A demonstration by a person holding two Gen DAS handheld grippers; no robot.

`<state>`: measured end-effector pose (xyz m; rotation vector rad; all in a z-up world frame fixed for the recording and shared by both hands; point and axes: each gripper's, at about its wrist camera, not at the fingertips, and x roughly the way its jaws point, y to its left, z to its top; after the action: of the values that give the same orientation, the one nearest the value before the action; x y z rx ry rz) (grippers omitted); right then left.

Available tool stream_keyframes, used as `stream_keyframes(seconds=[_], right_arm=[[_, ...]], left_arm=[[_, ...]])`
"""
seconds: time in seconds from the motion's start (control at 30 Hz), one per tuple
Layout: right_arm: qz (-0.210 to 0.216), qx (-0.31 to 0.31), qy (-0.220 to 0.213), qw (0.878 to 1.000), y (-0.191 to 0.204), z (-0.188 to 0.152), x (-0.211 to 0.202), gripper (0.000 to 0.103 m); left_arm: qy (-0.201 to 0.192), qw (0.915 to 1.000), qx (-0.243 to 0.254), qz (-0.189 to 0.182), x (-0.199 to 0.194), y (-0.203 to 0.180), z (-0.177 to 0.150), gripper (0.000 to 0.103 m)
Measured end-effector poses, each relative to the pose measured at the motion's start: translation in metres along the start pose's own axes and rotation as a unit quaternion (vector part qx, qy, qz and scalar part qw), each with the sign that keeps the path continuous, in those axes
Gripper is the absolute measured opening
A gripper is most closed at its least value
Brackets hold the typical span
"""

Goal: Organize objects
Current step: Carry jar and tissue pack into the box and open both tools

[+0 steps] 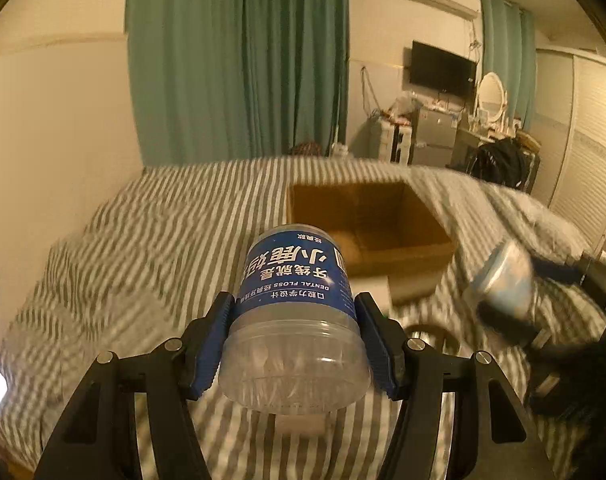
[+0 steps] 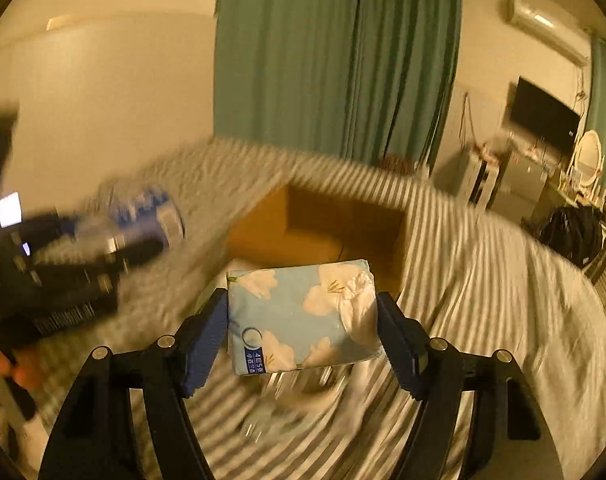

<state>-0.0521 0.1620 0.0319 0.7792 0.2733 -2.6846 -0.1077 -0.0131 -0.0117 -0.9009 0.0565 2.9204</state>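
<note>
My left gripper [image 1: 295, 336] is shut on a clear plastic dental floss jar [image 1: 297, 320] with a blue label, held above the striped bed. An open cardboard box [image 1: 367, 228] lies on the bed just beyond the jar. My right gripper [image 2: 303, 332] is shut on a light blue tissue pack [image 2: 303, 316] printed with white flowers, in front of the same cardboard box [image 2: 323, 224]. In the left wrist view the tissue pack [image 1: 503, 276] shows blurred at the right. The right wrist view has the floss jar [image 2: 143, 216] blurred at the left.
A grey-and-white striped bedspread [image 1: 143, 248] covers the bed. Green curtains [image 1: 239, 60] hang behind it. A small white object [image 1: 299, 424] and a round metal item [image 1: 431, 338] lie on the bed under the grippers. A cluttered desk, a TV [image 1: 443, 68] and a wardrobe stand at the right.
</note>
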Motion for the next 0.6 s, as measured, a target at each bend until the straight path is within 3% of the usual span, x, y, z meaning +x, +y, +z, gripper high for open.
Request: stream_keyframes(seconds=[0.1,0.27,0.43,0.6], right_arm=[[-0.011,-0.005,-0.04,0.999,-0.025,0.047,-0.003,0.072],[-0.005,-0.019,-0.062,0.998,-0.048,0.086,0.027,0.072],[0.018,-0.018,-0.021,0.999,-0.065,0.084,0.103,0.072],[0.033,0.0,0.026,0.999,-0.083,0.068,0.174,0.072]], left_arm=[[-0.011,0.9999,0.009,0.0,0.017,-0.005,0.042,0.063],[-0.013,0.9999,0.011,-0.004,0.062,-0.011,0.088,0.063],[0.005,0.999,0.023,-0.037,0.12,-0.029,0.098,0.063],[0.042,0.9973,0.047,-0.039,0.18,-0.043,0.086,0.063]])
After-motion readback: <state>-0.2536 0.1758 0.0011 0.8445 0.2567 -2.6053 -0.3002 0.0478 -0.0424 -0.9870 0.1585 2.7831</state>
